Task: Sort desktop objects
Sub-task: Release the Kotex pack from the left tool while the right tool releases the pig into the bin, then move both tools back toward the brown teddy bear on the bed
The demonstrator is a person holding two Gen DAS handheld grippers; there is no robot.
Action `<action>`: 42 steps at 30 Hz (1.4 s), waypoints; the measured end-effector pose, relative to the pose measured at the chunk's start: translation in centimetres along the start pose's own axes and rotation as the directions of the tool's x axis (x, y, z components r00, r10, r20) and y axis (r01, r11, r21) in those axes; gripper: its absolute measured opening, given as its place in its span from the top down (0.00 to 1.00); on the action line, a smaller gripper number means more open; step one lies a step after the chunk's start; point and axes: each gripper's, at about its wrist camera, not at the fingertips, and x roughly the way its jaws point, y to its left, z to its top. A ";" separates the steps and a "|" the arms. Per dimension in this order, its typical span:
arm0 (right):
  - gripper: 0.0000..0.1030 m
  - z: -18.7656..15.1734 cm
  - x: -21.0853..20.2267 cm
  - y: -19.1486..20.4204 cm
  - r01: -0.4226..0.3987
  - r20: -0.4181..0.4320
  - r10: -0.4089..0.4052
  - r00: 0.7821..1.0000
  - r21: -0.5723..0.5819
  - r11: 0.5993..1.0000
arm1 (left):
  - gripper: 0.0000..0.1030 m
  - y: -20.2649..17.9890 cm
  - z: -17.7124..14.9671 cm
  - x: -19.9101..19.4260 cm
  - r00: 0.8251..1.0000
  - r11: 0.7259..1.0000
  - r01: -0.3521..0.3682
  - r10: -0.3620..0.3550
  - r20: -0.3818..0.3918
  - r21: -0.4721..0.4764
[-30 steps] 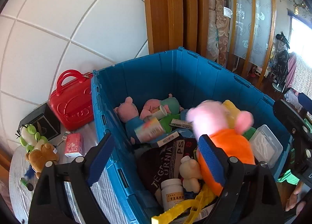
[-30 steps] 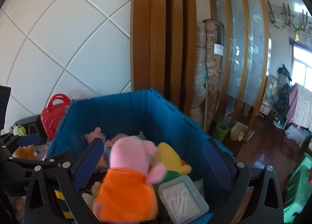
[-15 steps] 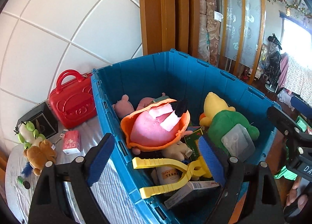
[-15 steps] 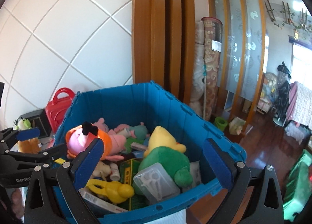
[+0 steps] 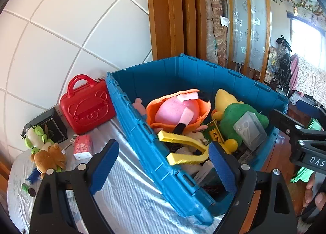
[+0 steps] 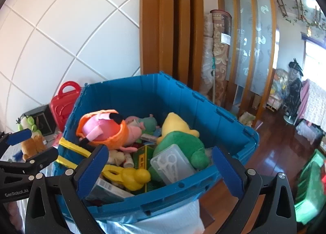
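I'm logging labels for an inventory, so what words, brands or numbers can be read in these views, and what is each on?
"DAS": on the right gripper body, cut off at the picture edge.
"GenRobot.AI": on the left gripper body.
Green box in the blue crate: yellow characters, too blurred to read.
Pink packet on the table: print too small.
Barcoded box: unreadable.
Tag on the rolled carpet: unreadable.

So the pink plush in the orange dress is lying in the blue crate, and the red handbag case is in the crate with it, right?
Not quite. The pink plush in the orange dress does lie in the blue crate, but the red handbag case stands outside it, on the table beside the crate's wall. The left wrist view shows this most clearly.
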 end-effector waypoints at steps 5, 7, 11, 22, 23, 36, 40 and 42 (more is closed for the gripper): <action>0.00 -1.3 -1.8 3.6 -0.047 -0.001 0.047 0.999 -0.030 0.998 | 0.12 3.9 -3.0 -1.6 0.999 0.999 -0.043 0.042 -0.028 -0.030; 0.00 -2.0 -2.4 5.4 -0.071 -0.008 0.071 0.997 -0.056 0.996 | 0.12 5.5 -4.2 -2.1 0.997 0.997 -0.059 0.057 -0.043 -0.043; 0.00 -3.0 -2.7 8.8 -0.095 -0.025 0.093 0.995 -0.097 0.991 | 0.12 8.7 -6.5 -3.0 0.992 0.992 -0.103 0.097 -0.074 -0.074; 0.00 -4.4 -2.8 18.6 -0.234 -0.058 0.227 0.972 -0.187 0.954 | 0.12 18.1 -11.8 -5.3 0.969 0.953 -0.228 0.201 -0.145 -0.200; 0.00 -4.6 -2.6 19.4 -0.247 -0.067 0.238 0.969 -0.194 0.949 | 0.12 18.8 -12.2 -5.6 0.966 0.948 -0.241 0.213 -0.149 -0.207; 0.00 -6.5 1.8 28.9 -0.405 -0.209 0.359 0.910 -0.262 0.876 | 0.12 27.8 -16.7 -5.9 0.905 0.855 -0.409 0.333 -0.265 -0.320; 0.00 -6.5 3.1 31.0 -0.433 -0.234 0.376 0.896 -0.282 0.856 | 0.12 29.8 -17.2 -5.6 0.893 0.832 -0.433 0.346 -0.287 -0.347; 0.00 -6.4 3.9 31.8 -0.442 -0.245 0.381 0.891 -0.288 0.849 | 0.12 30.6 -17.3 -5.2 0.889 0.823 -0.443 0.350 -0.295 -0.357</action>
